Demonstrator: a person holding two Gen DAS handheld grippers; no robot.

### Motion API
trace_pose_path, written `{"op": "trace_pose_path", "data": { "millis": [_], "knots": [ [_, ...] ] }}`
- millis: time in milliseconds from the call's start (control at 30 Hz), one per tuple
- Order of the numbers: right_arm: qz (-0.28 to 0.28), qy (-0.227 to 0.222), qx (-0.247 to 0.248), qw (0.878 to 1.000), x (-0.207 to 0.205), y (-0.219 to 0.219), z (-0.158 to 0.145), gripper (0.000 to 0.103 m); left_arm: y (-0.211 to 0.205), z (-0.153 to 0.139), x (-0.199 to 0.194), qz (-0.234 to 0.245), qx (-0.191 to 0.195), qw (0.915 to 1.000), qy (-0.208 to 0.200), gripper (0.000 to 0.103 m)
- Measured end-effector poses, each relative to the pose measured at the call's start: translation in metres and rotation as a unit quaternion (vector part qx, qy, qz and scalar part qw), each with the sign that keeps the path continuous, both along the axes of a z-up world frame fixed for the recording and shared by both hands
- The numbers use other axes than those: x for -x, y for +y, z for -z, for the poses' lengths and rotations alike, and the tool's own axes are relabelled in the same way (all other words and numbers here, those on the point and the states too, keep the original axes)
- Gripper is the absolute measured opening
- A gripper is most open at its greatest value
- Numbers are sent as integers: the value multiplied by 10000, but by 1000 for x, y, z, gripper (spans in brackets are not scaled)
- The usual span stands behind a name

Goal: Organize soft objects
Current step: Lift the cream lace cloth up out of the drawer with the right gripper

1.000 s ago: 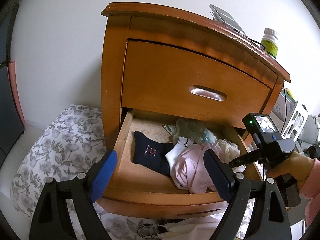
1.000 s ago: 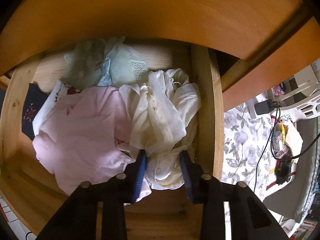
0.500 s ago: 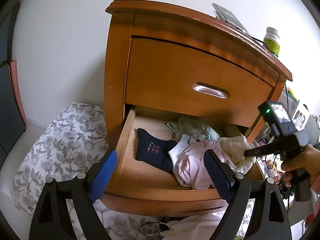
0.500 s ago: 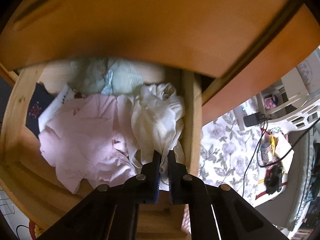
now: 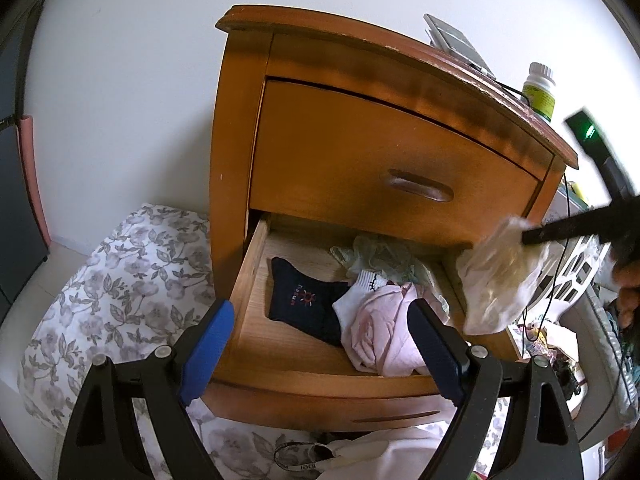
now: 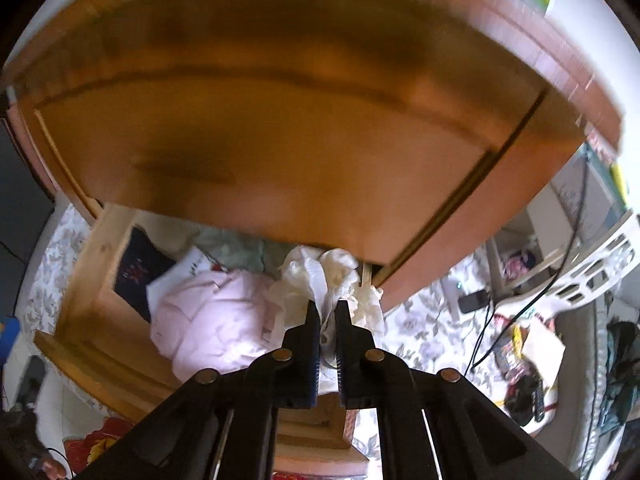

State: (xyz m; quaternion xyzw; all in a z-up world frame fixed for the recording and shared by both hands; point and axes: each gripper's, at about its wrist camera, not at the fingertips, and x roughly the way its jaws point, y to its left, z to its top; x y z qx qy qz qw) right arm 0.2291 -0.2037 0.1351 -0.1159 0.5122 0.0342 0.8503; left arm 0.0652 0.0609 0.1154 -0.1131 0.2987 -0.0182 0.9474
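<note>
My right tool is clamped on a cream lace garment, lifted above the open drawer at its right side; my left tool gapes wide and empty before the drawer.

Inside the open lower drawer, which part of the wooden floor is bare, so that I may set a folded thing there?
The drawer floor is bare along its left wall and in the front-left corner, bordered by the navy sock. The middle and right are crowded: white sock, pink garment, pale green cloth. The cream garment hangs above the right side.
</note>
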Motion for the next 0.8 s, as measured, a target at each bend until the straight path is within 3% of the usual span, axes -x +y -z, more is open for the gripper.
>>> {"op": "trace_pose_path", "data": {
  "millis": [400,800],
  "knots": [
    [-415,-897,-21,9951,41,30,-94,7,14,-4,8,-153,109,9998,-80,89],
    [-947,-1170,-322,9881,105,41,-124,7,24,-7,18,-257,140,9996,-66,89]
  ]
}}
